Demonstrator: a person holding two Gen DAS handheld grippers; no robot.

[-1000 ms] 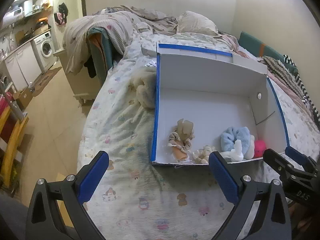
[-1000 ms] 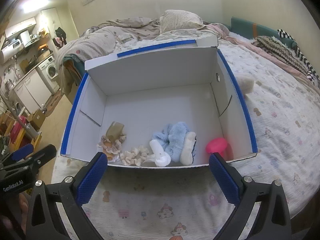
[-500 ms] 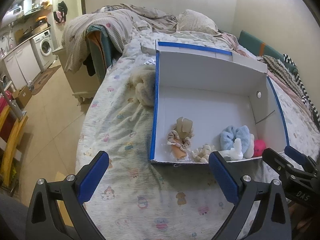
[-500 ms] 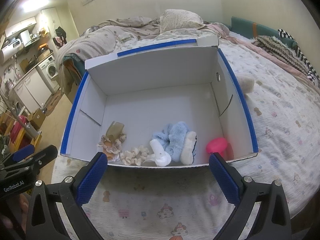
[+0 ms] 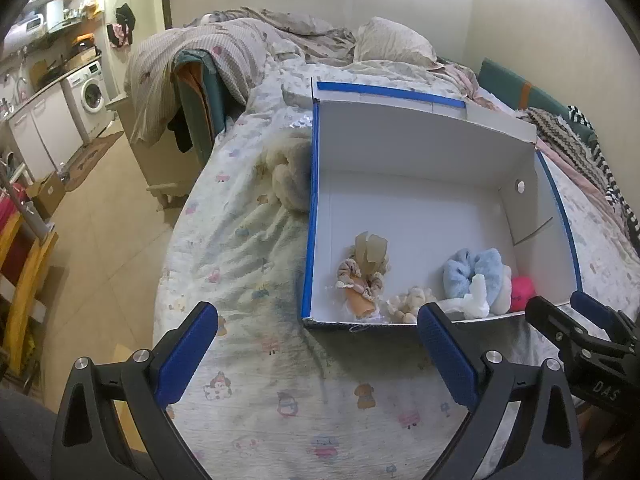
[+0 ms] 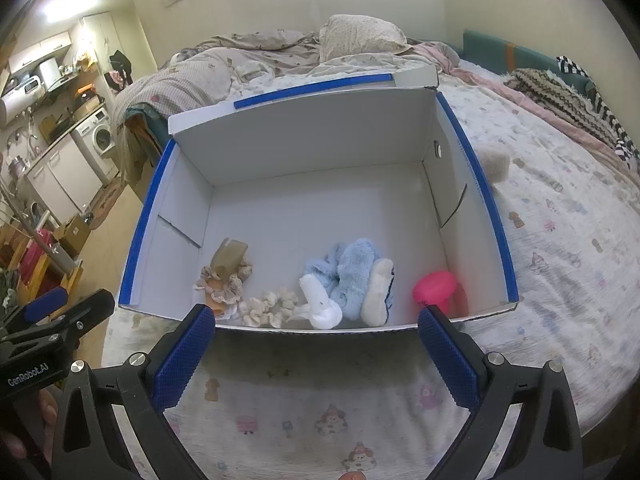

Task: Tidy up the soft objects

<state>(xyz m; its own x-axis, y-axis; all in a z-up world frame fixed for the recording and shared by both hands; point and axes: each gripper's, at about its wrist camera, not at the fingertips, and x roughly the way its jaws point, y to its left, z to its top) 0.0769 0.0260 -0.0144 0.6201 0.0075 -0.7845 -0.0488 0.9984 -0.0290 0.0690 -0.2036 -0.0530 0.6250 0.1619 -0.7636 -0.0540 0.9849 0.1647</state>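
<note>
A white box with blue edges [image 6: 280, 208] [image 5: 400, 160] sits open on the bed. Along its near wall lie a beige frilly scrunchie [image 6: 224, 276], a cream scrunchie [image 6: 268, 304], a white sock [image 6: 320, 304], light blue fluffy pieces [image 6: 352, 268] and a pink soft object [image 6: 434, 288]. A cream fluffy item [image 5: 290, 176] lies on the bed left of the box. A beige soft piece [image 6: 496, 164] lies right of the box. My left gripper [image 5: 316, 344] is open and empty over the sheet. My right gripper [image 6: 316, 344] is open and empty before the box.
The bed sheet [image 6: 560, 240] has a cartoon print. A pillow [image 6: 360, 36] and crumpled blankets [image 5: 208, 56] lie at the far end. Left of the bed is floor [image 5: 100, 220], with a washing machine [image 5: 90, 92] and cabinets beyond.
The left gripper's view has shifted slightly, drawing back a little from the bed. The right gripper and the box contents have not moved.
</note>
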